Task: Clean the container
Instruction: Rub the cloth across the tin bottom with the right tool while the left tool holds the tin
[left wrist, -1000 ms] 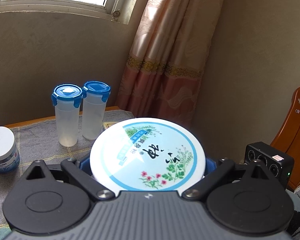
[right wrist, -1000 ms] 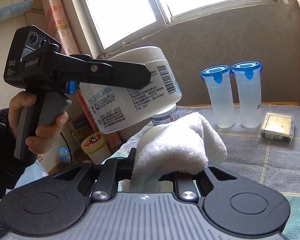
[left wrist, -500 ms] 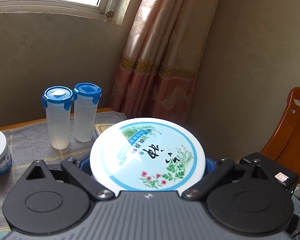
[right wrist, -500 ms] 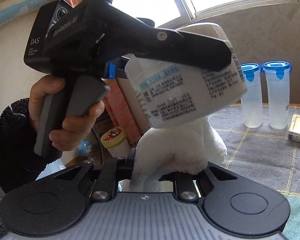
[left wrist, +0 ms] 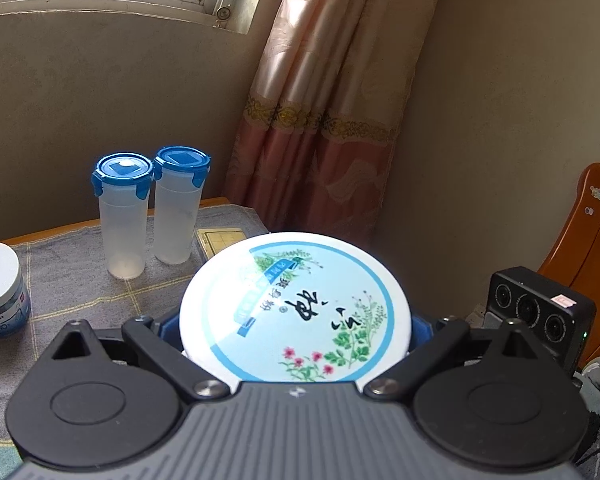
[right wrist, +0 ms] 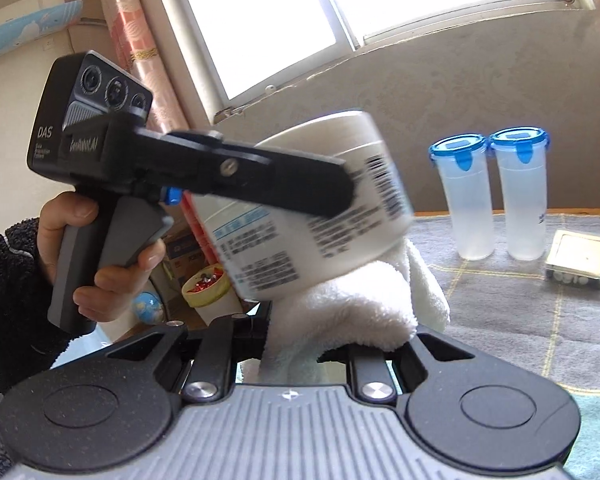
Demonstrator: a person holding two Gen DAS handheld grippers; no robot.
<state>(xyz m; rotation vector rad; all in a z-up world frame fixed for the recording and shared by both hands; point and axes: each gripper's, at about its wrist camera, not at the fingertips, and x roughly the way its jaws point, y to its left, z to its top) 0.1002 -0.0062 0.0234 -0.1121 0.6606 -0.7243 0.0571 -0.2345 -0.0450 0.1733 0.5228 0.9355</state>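
- Grey checked cloth is covering the table under a bright window.
- Left gripper is clamping the white tub by its sides, holding it tilted in the air; lid is facing its camera.
- Right gripper is pinching a white towel, pressing soft against the tub's underside.
- Tub is looking rigid, smooth, likely slippery; side grip seems best.
- Two blue-lidded cups are standing behind.
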